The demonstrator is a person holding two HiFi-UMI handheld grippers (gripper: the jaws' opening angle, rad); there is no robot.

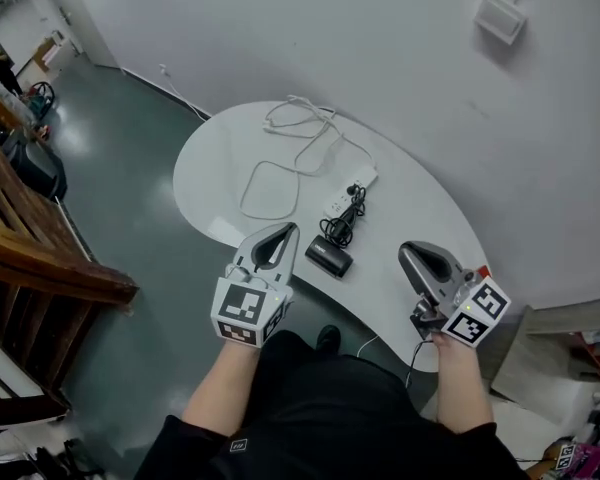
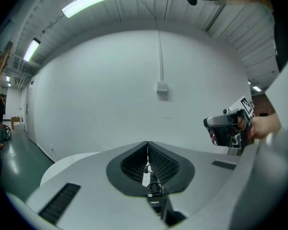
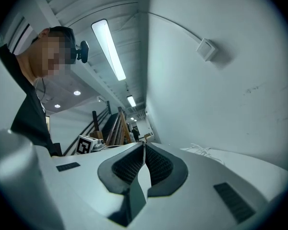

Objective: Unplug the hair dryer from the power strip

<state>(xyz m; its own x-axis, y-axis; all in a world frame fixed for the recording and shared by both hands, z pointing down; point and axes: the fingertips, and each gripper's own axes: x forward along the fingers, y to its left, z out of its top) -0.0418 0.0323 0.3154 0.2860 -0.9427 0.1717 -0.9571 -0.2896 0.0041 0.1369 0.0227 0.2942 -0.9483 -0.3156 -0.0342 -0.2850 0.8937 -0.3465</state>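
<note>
Approach step; nothing is gripped yet. Left tool (image 1: 278,234) and right tool (image 1: 412,255) hover at the near edge of the white worktop (image 1: 220,168), each with jaws together and empty. The black hair dryer (image 1: 328,258) lies between them, near the left tool. Its bundled black cord (image 1: 344,220) runs up to the white power strip (image 1: 348,194), apparently still plugged in. Next move probably needs one tool to hold the strip down while the other opens, clamps the plug and pulls it out.
</note>
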